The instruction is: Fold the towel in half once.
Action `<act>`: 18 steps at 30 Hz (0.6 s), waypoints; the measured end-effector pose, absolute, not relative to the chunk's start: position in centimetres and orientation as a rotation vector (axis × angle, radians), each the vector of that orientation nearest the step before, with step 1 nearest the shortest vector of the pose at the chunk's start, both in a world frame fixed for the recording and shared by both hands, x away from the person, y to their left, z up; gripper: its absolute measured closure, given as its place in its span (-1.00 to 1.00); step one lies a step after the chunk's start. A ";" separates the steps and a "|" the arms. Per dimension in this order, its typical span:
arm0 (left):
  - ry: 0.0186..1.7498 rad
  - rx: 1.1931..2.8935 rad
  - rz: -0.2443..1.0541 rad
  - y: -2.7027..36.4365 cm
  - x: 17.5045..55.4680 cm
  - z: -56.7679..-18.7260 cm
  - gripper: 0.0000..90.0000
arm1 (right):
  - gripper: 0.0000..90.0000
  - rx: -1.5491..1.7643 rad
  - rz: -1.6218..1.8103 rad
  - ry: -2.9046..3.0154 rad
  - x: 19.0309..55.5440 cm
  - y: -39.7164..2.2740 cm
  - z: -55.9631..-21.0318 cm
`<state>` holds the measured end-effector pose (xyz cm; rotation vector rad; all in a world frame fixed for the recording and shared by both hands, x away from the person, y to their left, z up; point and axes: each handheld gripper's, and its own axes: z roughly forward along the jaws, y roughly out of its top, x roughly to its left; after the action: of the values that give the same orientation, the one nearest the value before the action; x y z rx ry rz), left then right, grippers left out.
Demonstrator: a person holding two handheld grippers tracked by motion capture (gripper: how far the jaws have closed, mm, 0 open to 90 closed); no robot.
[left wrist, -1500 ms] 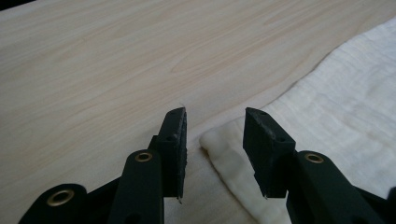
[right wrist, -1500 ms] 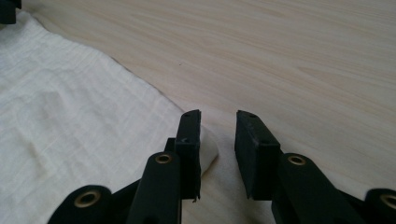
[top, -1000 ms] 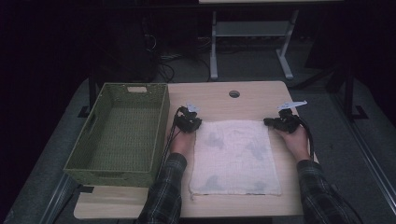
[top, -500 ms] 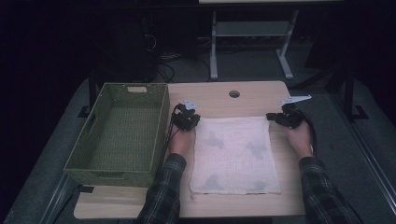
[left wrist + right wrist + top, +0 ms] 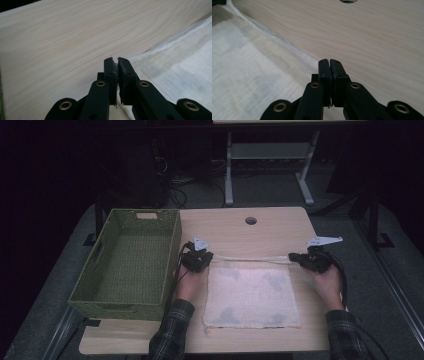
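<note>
Beside the green basket (image 5: 127,260), on its right, your left gripper (image 5: 197,261) sits at the far left corner of the white cloth (image 5: 250,292). Your left hand (image 5: 187,282) lies palm-down behind it, and the forearm in its plaid sleeve (image 5: 170,330) runs back to the near edge of the table (image 5: 250,232), close along the basket's right wall. In the left gripper view your jaws are pressed together with the cloth's corner (image 5: 130,60) pinched between them, thin fabric showing in the slit.

Well to the right of the basket, across the full width of the cloth, your right gripper (image 5: 306,261) holds the far right corner. Your right hand (image 5: 327,285) rests behind it with the wrist angled slightly outward, and a black cable (image 5: 344,280) loops round its outer side. In the right gripper view your jaws are likewise squeezed together on the cloth's edge (image 5: 312,62), which runs off up and to the left.

Between your two grippers, the cloth's far hem (image 5: 250,258) is drawn into a taut, straight line, raised a little off the wood. The cloth itself lies flat just right of the basket, its near edge close to the table's front. Farther from you than the hem, a round hole (image 5: 250,220) sits in the tabletop.
</note>
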<state>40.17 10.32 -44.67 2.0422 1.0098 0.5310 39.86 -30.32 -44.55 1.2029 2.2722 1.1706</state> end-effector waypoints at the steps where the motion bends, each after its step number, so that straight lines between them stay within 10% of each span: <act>1: 1.010 2.040 0.533 10.3 39.9 -44.7 0.90 | 0.96 1.208 1.188 2.261 38.9 -30.3 -44.6; 18: 0.956 1.989 0.407 11.7 33.3 -44.9 0.90 | 0.96 1.200 1.148 2.274 32.3 -30.8 -44.6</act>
<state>33.34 11.66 -44.87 1.9888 0.9562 0.4073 32.32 -30.82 -44.62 1.2000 2.2739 1.1475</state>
